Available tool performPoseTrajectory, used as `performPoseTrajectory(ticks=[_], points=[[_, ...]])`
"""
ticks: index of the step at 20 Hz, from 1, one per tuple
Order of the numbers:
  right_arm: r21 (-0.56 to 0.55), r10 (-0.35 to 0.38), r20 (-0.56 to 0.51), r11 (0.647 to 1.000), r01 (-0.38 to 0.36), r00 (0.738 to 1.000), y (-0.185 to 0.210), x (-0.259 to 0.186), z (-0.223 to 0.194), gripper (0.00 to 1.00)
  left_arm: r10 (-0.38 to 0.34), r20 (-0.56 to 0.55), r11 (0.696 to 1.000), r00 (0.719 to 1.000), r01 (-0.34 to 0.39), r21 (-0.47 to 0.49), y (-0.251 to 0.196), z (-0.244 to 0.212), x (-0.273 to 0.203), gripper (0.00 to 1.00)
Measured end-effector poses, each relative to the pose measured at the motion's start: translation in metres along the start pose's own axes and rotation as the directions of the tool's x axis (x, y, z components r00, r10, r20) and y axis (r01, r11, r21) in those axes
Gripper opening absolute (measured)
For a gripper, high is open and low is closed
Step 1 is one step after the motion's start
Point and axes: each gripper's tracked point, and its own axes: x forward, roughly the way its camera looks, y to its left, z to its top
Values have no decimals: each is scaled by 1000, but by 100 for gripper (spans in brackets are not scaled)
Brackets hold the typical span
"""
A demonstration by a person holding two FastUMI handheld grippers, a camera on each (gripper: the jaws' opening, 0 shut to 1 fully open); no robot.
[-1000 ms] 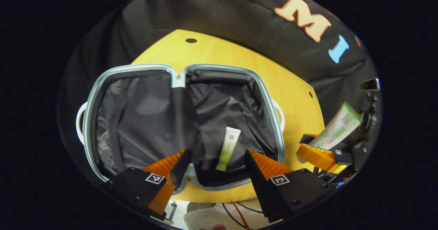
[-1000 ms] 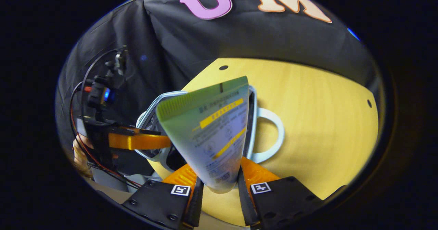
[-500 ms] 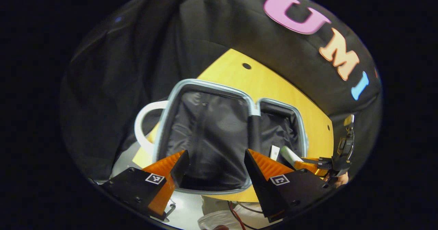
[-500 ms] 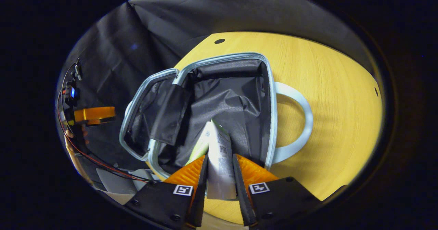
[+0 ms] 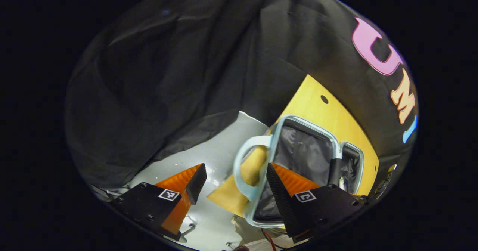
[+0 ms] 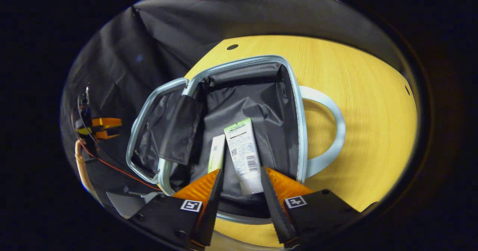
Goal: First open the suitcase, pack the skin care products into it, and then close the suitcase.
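The light-blue suitcase [image 6: 301, 124] lies open on the yellow table [image 6: 366, 94], showing its black lining. In its right half lie two tubes side by side: a wide white tube [image 6: 242, 154] and a slim green-and-white tube [image 6: 216, 154]. My right gripper [image 6: 242, 183] hovers open over the near rim, with the wide tube's cap end between its spread fingers, untouched. In the left gripper view the suitcase [image 5: 338, 142] sits at the right. My left gripper [image 5: 233, 174] is open, and the case's left handle [image 5: 241, 165] is near its right finger.
A white loop handle [image 6: 338, 131] sticks out from the suitcase's right side. The left gripper [image 6: 102, 126] and the hand holding it appear far left, off the table. Pale floor [image 5: 209, 150] lies beyond the table's left corner. Cables hang at the near edge.
My right gripper lowered the wide tube into the suitcase beside the slim one and opened. My left gripper swung left, away from the case, still open.
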Motion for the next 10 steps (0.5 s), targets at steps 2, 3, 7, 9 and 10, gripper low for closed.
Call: performPoseTrajectory(ticks=[2,3,7,9,10], points=[[13,19,74,1000,-20,997,4,-11,14,81,-23,-24,1000,999,22,-9,4,-4,18,96],[23,24,120,999,-27,992,6,-19,20,88,-39,-31,999,999,39,-14,3,-4,27,96],[156,6,318,986,-59,948,-5,-67,53,98,-104,-54,993,993,101,-68,-3,-9,59,95],[244,-50,391,969,-51,919,-31,-99,63,98,-135,-66,988,989,130,-82,-6,-13,71,92],[272,-97,412,962,-21,906,-49,-112,65,98,-145,-73,987,987,138,-83,-7,-14,76,90]])
